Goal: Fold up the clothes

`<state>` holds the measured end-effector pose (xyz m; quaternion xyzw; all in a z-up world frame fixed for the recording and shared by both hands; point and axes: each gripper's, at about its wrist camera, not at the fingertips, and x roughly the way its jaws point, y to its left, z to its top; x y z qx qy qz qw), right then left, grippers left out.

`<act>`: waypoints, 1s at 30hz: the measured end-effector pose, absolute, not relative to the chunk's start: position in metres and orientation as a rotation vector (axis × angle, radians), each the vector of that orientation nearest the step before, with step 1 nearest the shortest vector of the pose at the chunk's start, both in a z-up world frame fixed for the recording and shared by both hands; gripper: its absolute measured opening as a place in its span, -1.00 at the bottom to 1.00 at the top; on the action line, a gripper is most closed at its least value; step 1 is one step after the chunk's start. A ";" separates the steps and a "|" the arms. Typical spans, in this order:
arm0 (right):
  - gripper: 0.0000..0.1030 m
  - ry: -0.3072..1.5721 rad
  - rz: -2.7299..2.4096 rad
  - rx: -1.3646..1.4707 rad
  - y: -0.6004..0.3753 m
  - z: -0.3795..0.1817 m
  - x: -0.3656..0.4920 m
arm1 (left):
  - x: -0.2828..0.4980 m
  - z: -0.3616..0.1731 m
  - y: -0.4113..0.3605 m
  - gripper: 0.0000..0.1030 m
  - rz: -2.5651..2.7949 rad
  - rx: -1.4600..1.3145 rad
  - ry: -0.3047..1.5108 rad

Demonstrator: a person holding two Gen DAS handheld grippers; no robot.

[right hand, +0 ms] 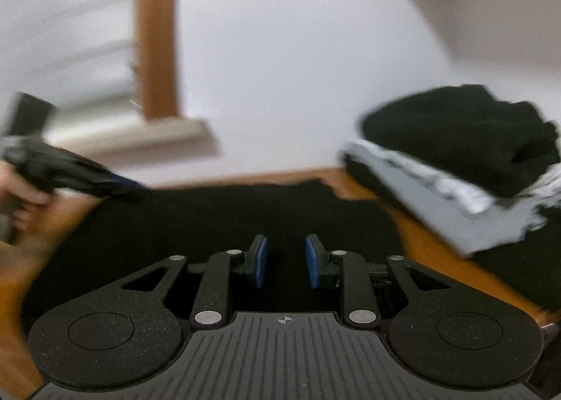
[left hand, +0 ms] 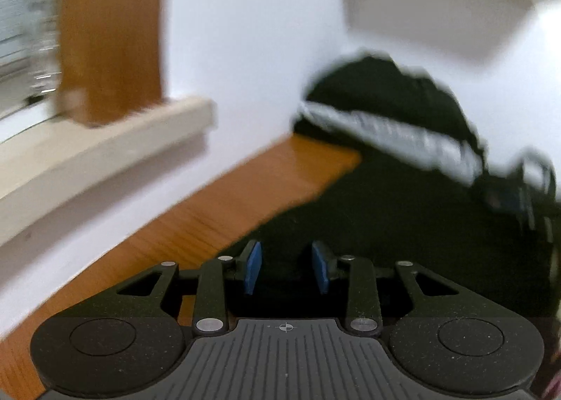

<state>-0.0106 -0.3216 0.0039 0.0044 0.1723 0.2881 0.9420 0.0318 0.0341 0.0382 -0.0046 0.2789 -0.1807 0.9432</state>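
Both my views are smeared with blur. I can't tell if the black cloth (right hand: 210, 217) sits between the pads (right hand: 261, 261) or just under them. The pile of clothes (right hand: 455, 161) runs off the right edge. The hand (right hand: 21, 189) at the left edge is a fuzzy smudge.

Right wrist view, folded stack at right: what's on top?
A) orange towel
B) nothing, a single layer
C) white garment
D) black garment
D: a folded black garment lies on top of a grey-and-white patterned piece, at the right end of the wooden table.
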 end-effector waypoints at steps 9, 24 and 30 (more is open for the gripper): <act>-0.43 0.378 0.632 0.073 -0.280 -0.020 -0.047 | -0.022 0.041 -0.018 -0.22 -0.506 0.039 0.547; -0.13 0.369 0.516 0.003 -0.298 -0.010 -0.051 | -0.076 0.024 0.040 -0.22 -0.375 -0.007 0.598; -0.10 0.353 0.507 0.022 -0.301 -0.017 -0.056 | -0.092 0.021 0.054 -0.21 -0.413 -0.206 0.612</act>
